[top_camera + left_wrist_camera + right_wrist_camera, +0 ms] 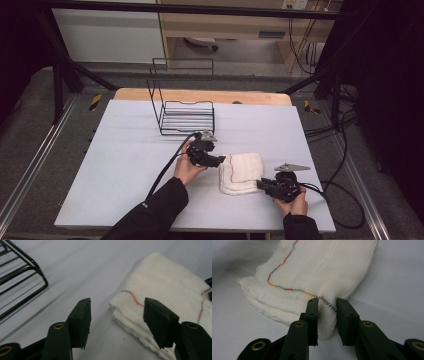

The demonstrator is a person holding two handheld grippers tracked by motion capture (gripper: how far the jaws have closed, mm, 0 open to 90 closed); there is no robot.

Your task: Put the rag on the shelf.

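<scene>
Near the middle of the pale grey tabletop (pixel 125 165), toward four o'clock from its centre, lies a folded white cloth edged with multicoloured stitching (pixel 242 172). From the cloth's five o'clock corner the right gripper (pixel 262 184) has its jaws narrowed on the stacked layers, pinching that corner (pixel 325 315), probably to anchor or lift it. At the cloth's nine o'clock edge the left gripper (pixel 220 160) hangs with jaws wide apart and nothing between them, one jaw over the cloth's border and one over bare table, seemingly lined up to take that side. Off at eleven o'clock an empty black wire rack (pixel 186 116) stands well apart, perhaps the cloth's destination.
</scene>
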